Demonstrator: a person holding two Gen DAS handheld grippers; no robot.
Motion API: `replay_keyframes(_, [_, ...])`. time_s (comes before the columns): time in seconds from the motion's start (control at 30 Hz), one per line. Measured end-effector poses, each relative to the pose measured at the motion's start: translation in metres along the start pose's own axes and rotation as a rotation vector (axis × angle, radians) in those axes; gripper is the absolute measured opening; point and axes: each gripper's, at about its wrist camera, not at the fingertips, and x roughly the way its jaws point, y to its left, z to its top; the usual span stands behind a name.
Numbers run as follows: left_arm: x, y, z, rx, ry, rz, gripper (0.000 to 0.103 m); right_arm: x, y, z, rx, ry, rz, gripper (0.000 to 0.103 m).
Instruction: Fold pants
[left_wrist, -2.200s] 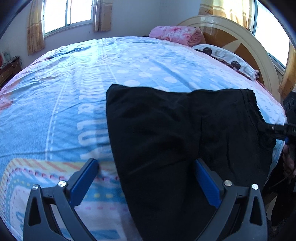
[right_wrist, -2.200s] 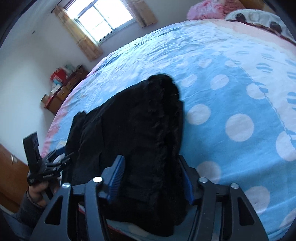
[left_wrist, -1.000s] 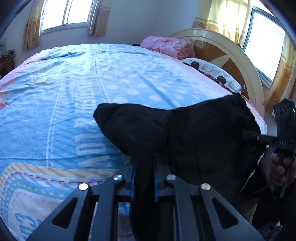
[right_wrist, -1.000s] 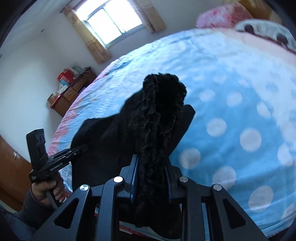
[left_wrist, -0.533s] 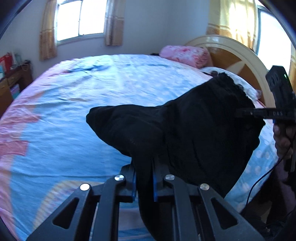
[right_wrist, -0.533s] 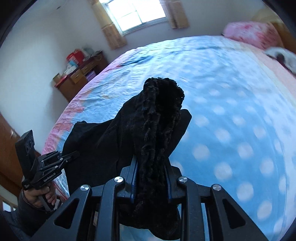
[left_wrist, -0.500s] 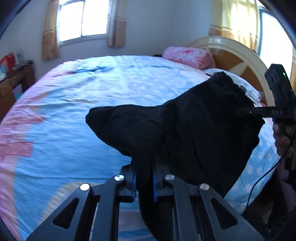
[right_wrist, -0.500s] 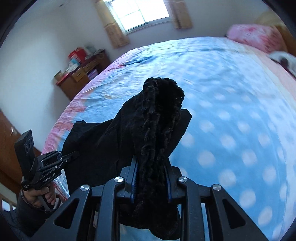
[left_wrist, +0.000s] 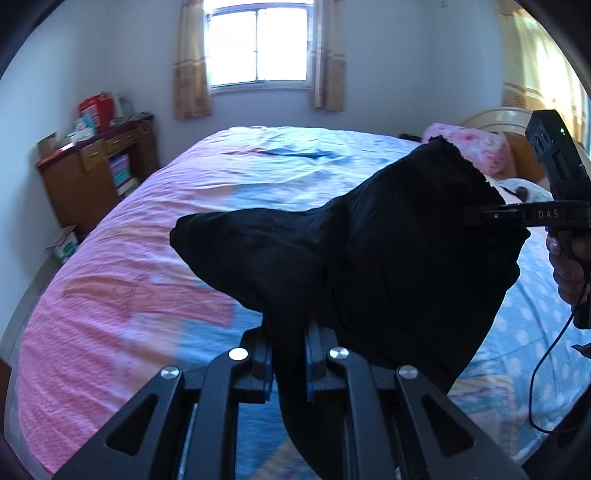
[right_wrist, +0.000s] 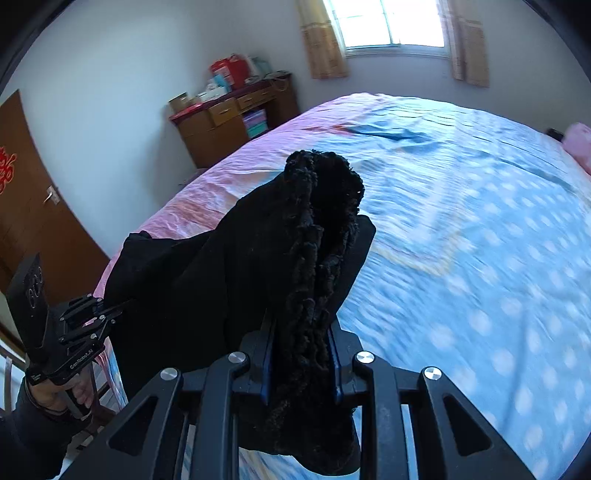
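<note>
The black pants (left_wrist: 369, 258) hang in the air above the bed, stretched between my two grippers. My left gripper (left_wrist: 289, 363) is shut on one end of the cloth, which bunches up between its blue pads. My right gripper (right_wrist: 301, 363) is shut on the fuzzy waistband end of the pants (right_wrist: 314, 240). In the left wrist view the right gripper (left_wrist: 476, 216) shows at the right, clamped on the pants' edge. In the right wrist view the left gripper (right_wrist: 110, 314) shows at the lower left, also clamped on the cloth.
The bed (left_wrist: 147, 266) with a pink and blue polka-dot sheet lies below. A pink pillow (left_wrist: 476, 146) and the headboard (left_wrist: 517, 147) are at the right. A wooden desk (left_wrist: 92, 173) with boxes stands by the far wall, under a window (left_wrist: 258, 44). A brown door (right_wrist: 22, 206) is at the left.
Both grippers shut on the pants and lifted them off the bed. They have since swung round with the cloth, so the view now faces the window and the desk.
</note>
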Motion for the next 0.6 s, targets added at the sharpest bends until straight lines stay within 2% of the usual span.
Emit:
replay_keyframes(0.17, [0.008,0.025,-0.009,-0.025,0.02,0.041,0.013,0.034,0.013,0.012,-0.017,0.025,0.041,0.024])
replay_keyframes(0.3, [0.025,0.037,-0.019,-0.04,0.05,0.048,0.013,0.057,0.007,0.012,-0.002,0.055,0.058,0.024])
replay_keyframes(0.6, [0.035,0.032,-0.027,-0.023,0.068,0.059,0.013,0.09,-0.012,0.006,0.045,0.12,0.069,0.024])
